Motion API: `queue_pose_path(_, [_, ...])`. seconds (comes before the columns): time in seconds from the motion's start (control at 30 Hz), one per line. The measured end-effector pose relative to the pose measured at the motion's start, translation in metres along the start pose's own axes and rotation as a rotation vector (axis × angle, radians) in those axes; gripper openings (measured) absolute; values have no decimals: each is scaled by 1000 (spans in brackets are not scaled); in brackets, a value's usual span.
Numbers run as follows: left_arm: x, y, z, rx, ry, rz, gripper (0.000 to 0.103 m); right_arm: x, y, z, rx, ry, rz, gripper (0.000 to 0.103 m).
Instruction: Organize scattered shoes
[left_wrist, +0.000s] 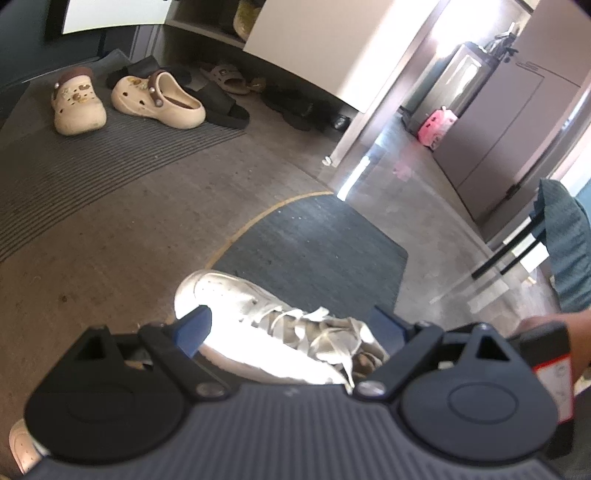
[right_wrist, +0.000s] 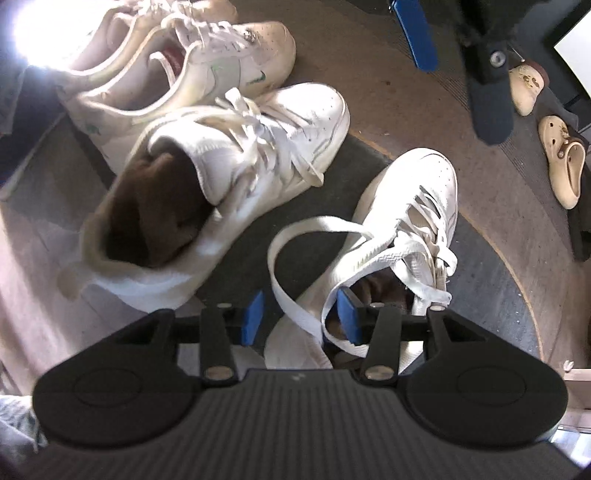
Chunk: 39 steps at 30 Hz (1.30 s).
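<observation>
A white laced sneaker (left_wrist: 266, 325) lies on a dark mat (left_wrist: 317, 240). My left gripper (left_wrist: 291, 325) is open, its blue pads on either side of this sneaker. The right wrist view shows the same sneaker (right_wrist: 402, 236). My right gripper (right_wrist: 301, 317) is open around its collar, one pad inside the opening and one outside. Its mate, a white sneaker (right_wrist: 236, 162), lies to the left. Behind it stand two white sneakers with green logos (right_wrist: 207, 70). The left gripper shows at the top of the right wrist view (right_wrist: 461, 48).
Two cream clogs (left_wrist: 125, 101) stand on a striped mat (left_wrist: 92, 162) by a low shoe shelf (left_wrist: 258, 74) with dark slides and sandals under it. A doorway (left_wrist: 424, 122) opens to the right. A pink box (left_wrist: 436, 125) sits beyond.
</observation>
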<state>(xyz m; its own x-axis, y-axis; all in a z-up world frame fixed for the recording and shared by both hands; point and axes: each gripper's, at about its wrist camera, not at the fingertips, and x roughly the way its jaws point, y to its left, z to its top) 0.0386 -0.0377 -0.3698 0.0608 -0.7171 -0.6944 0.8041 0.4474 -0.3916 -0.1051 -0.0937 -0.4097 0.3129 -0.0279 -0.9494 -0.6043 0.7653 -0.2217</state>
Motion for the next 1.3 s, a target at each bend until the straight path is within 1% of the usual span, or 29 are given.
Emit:
queue_pose_path(0.07, [-2,0,0,0,-2,3,94,4,-2,0,24,12,-5,43])
queue_pose_path(0.13, [-1,0,-1,0,-1,4,94,5,-5,0,62,16,0,38])
queue_pose_path(0.2, [-1,-1,-1,1,0,4,94,6,-10,0,106,23,3,25])
queue_pose_path(0.33, [0,-1,-1,2,3,5,94,6,-22,-2,197,23,32,21])
queue_pose_path(0.43, [1,-2,-2,3,4,6,94,3,-24,-3,225,18,44,17])
queue_pose_path(0.53, [1,-3,-2,4,6,6,94,-5,-29,-5,273,5,67,8])
queue_pose_path(0.7, [2,-3,-3,6,9,7,94,-12,-42,-10,356,-23,90,7])
queue_pose_path(0.77, [2,-3,-3,7,11,9,94,-16,-51,-14,386,-24,76,6])
queue_pose_path(0.8, [2,-2,-3,7,11,12,94,-17,-57,-17,391,-12,47,6])
queue_pose_path(0.9, [1,2,-3,8,13,21,94,-12,-77,-29,449,35,5,6])
queue_pose_path(0.97, [1,3,-1,6,12,28,94,-6,-83,-31,447,60,5,6])
queue_pose_path(1.07, [-1,5,1,2,4,37,94,9,-77,-23,404,92,42,6])
queue_pose_path(1.13, [-2,6,1,1,2,40,94,35,-69,-15,359,137,101,6])
queue_pose_path(1.17, [-2,7,1,1,0,41,94,36,-68,-15,357,141,103,6])
queue_pose_path(1.23, [-3,8,1,0,-3,43,94,52,-76,-14,393,164,171,6])
queue_pose_path(1.3, [-4,9,1,-3,-2,44,94,53,-78,-13,378,182,186,7])
